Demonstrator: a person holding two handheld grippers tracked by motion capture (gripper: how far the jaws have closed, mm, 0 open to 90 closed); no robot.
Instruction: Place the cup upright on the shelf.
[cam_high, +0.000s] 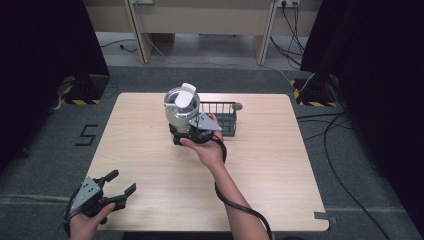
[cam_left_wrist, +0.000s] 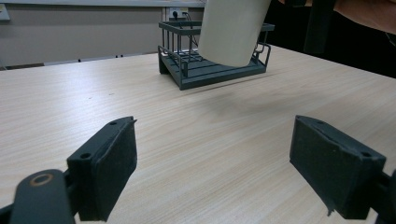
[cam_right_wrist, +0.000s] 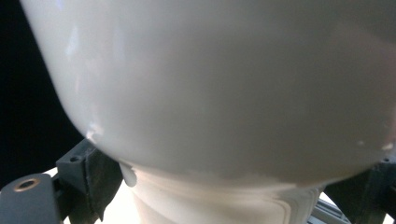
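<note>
White jug (cam_high: 180, 107) clamped in right gripper (cam_high: 192, 131) fingers beside rack (cam_high: 223, 118); left gripper (cam_high: 118, 188) fingers spread wide, empty.

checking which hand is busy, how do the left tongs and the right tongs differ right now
The left tongs stand wide open with nothing between their pads; the right tongs are shut on the white cup. The left tongs sit at the near left edge of the table; the right tongs are held up by the dark wire basket. Both are hand-held, with black jaws.

A lab setup here: black curtains (cam_high: 45, 45) on both sides, hazard-striped stand feet (cam_high: 82, 95), loose cables (cam_high: 335, 150) across grey carpet, lone tabletop (cam_high: 150, 165).
</note>
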